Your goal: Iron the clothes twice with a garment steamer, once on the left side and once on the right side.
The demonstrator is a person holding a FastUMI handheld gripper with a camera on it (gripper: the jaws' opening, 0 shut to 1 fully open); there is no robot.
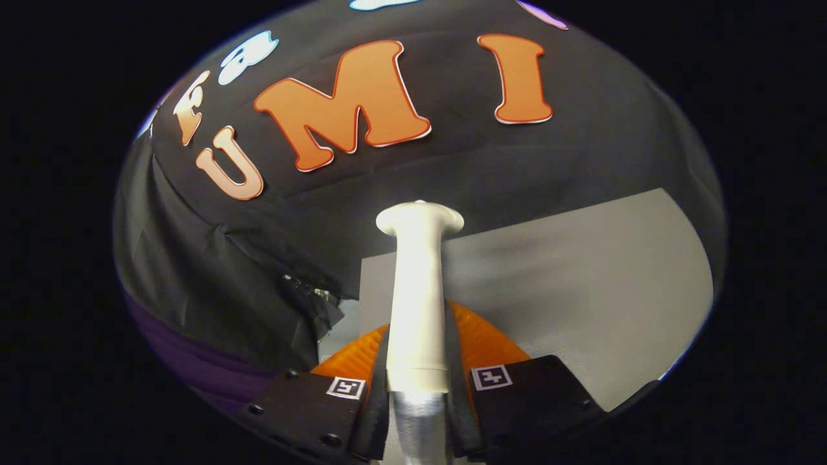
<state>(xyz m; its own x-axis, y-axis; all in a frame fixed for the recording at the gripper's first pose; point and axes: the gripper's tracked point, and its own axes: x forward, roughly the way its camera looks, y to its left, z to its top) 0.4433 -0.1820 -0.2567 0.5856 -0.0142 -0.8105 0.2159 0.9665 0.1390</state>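
Observation:
A white garment steamer (418, 290) stands between my two fingers, its long handle running forward and ending in a flared white head beyond the fingertips. My gripper (417, 361) is shut on the steamer's handle, with both fingers pressing its sides. A silver-grey part of the handle shows lower down, between the finger bases. A strip of purple cloth (194, 361) shows low on the left, under the black booth cloth; I cannot tell whether it is the clothes.
A pale grey flat surface (581, 290) lies ahead and to the right of the steamer. The black booth cloth (258, 258) hangs behind and to the left, with a crumpled fold near the grey surface's left edge.

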